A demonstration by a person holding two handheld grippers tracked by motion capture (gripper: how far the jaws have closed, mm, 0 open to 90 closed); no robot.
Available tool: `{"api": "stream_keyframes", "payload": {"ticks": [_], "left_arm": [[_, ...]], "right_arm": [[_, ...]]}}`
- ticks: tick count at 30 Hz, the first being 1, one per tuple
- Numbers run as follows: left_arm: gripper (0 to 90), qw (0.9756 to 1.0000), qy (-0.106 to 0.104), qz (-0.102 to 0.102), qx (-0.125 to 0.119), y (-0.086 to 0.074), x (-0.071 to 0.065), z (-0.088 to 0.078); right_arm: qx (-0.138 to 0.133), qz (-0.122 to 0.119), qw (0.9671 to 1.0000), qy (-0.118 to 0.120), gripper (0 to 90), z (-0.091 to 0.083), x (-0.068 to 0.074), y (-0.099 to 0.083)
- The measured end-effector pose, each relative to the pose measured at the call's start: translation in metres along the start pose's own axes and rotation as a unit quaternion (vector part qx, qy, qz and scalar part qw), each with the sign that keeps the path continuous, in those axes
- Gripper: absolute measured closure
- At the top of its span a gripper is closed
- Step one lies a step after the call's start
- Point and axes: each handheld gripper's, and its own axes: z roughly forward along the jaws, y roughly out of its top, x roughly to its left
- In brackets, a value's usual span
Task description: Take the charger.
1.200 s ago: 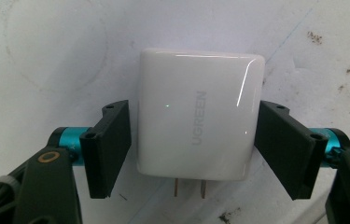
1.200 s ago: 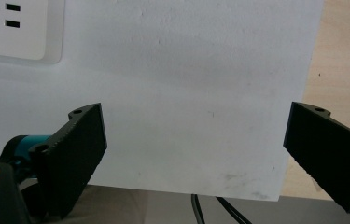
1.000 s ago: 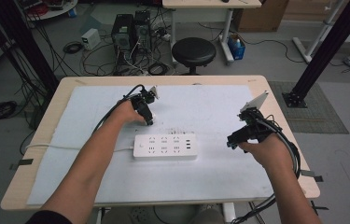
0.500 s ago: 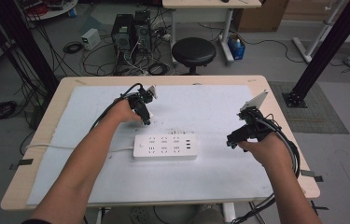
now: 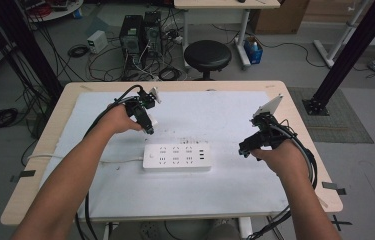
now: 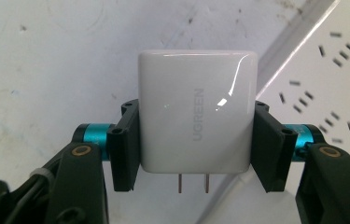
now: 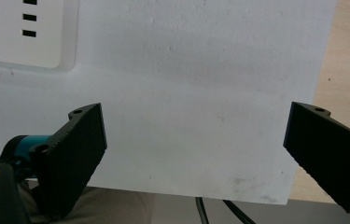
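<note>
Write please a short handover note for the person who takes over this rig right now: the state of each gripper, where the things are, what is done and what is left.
Left gripper: shut on the white charger, gripped by its two sides, with the two prongs bare. It is held above the table, just behind the power strip.
Right gripper: open and holding nothing, over the white mat at the right of the strip.
The power strip lies flat on the mat at mid table, sockets up, nothing plugged in.
Done: the charger is picked up.
Left, as it seems: bring the prongs to a socket and push the charger in; the right gripper could steady the strip.
</note>
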Motion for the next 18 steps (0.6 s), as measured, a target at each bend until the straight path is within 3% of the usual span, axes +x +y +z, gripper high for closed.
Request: {"api": "stream_keyframes", "payload": {"ticks": [10,18], "left_arm": [[42.6,0.9998,0.003,-0.012,-0.014,-0.031,-0.01,-0.039],[42.6,0.9997,0.008,-0.009,-0.02,-0.053,-0.023,-0.067]], "right_arm": [[0.0,0.0,1.0,0.001,5.4,-0.003,0.002,0.002],[0.004,0.002,1.0,0.0,5.4,-0.001,0.005,0.001]]}}
